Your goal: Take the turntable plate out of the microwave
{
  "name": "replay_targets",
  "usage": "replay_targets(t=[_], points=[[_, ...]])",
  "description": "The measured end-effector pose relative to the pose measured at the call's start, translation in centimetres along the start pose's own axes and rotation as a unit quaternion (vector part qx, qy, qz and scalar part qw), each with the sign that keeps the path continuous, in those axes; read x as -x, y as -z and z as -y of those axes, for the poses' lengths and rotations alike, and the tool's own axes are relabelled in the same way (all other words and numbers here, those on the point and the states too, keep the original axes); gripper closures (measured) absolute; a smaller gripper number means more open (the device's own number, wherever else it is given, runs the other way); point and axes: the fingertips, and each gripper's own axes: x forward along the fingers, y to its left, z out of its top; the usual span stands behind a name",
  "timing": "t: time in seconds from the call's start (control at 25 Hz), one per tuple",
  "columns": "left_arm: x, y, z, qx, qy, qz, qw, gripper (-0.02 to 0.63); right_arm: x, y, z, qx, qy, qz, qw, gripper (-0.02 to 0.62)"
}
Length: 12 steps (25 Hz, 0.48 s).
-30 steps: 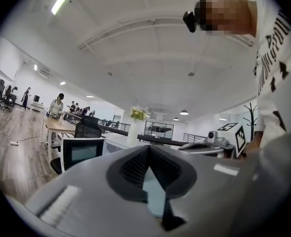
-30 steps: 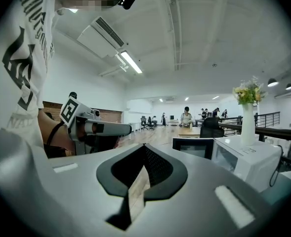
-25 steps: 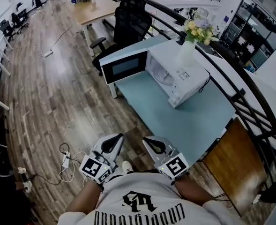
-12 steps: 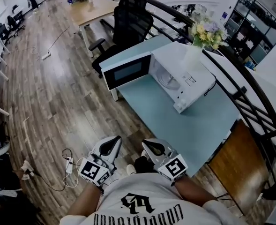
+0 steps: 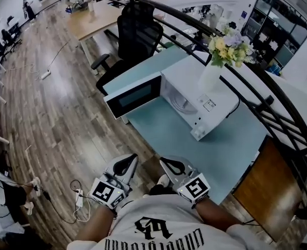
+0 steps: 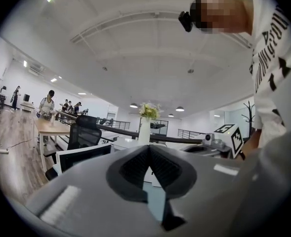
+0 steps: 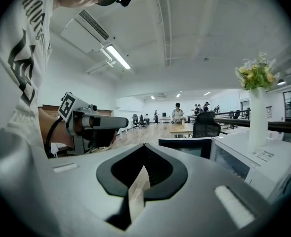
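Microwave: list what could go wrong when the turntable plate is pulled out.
The vase of flowers stands on top of the microwave; a jolt could tip it.
The open door sticks out beside the approach; an arm could knock it.
The turntable plate lies inside the cavity; a pinch at its rim may slip.

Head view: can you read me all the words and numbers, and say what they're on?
Nothing here can be read.
Shirt: fancy black letters, upside down, not readable.
Sticker on the microwave: too small.
Marker cubes: black-and-white patterns, no words.
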Motion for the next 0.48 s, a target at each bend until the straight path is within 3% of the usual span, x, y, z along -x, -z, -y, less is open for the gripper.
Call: replay_targets(t=[0.48], points=[[-10.4, -0.4, 0.2, -0.003, 0.069, -0.006, 0.9976, 0.557, 1.5, -0.7, 8.9, -0.006, 0.062, 0.006, 0.998, 0.594]])
